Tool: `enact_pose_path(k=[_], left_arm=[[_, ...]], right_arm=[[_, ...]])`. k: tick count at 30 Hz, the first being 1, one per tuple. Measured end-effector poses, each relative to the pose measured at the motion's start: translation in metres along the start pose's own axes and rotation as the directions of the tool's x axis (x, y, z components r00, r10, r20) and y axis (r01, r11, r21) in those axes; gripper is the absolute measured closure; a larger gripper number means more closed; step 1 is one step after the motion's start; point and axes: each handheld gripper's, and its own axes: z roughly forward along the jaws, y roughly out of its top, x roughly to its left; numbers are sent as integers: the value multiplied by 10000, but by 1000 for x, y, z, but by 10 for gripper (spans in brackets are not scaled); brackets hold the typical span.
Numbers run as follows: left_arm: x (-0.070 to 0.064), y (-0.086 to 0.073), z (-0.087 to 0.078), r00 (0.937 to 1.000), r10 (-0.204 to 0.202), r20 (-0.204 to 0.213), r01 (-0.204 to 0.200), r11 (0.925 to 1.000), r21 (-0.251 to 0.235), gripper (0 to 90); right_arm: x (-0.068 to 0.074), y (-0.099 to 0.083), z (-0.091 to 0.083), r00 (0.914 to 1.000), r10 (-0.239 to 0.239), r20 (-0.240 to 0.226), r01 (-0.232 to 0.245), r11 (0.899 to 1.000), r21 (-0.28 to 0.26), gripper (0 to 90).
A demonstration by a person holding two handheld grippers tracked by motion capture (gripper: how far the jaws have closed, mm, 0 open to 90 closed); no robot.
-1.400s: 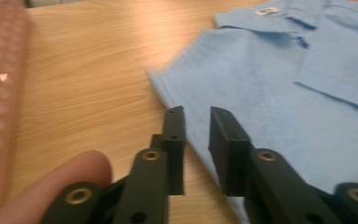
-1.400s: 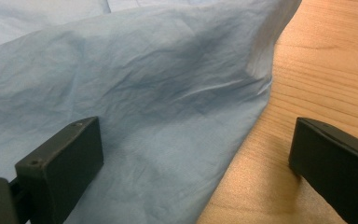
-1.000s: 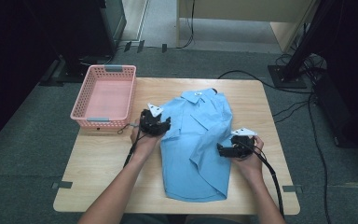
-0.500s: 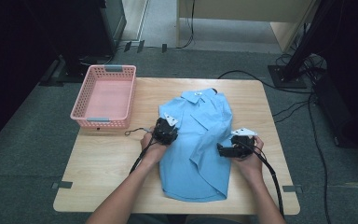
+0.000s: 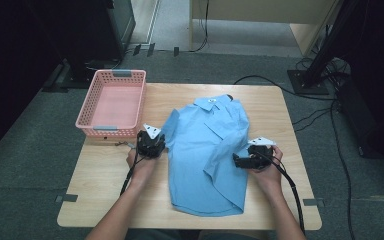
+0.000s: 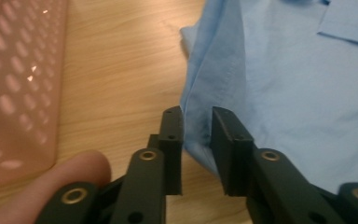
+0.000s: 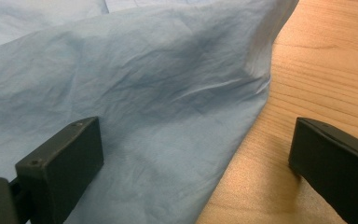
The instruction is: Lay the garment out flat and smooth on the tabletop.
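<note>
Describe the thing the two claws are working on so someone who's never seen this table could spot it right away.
On the wooden table, right of the pink basket, a light blue shirt lies flat, collar at the far edge. The left claw straddles its left edge, and the right claw is at its right edge. It is the one cloth item there.

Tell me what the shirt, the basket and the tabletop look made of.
Shirt: thin woven fabric, probably cotton or a blend, matte light blue; fine creases and stitched hems show in both gripper views. Basket: moulded plastic, pink, slightly glossy, with regular slots through its walls and grey handles. Tabletop: light wood grain, smooth satin; whether solid wood or laminate can't be told.
</note>
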Motion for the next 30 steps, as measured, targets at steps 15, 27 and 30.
enact_pose_path(k=[15,27,30], left_arm=[[0,-3,-35,9989,-456,143,473,9874,-1510,494],[-36,-19,-4,9856,531,1608,-550,9985,75,411],[-35,-22,-1,9859,497,1597,-538,9983,215,411]], right_arm=[[0,0,0,10000,31,22,-31,10000,-4,23],[0,0,0,10000,53,39,-53,10000,2,23],[0,0,0,10000,55,39,-55,10000,2,23]])
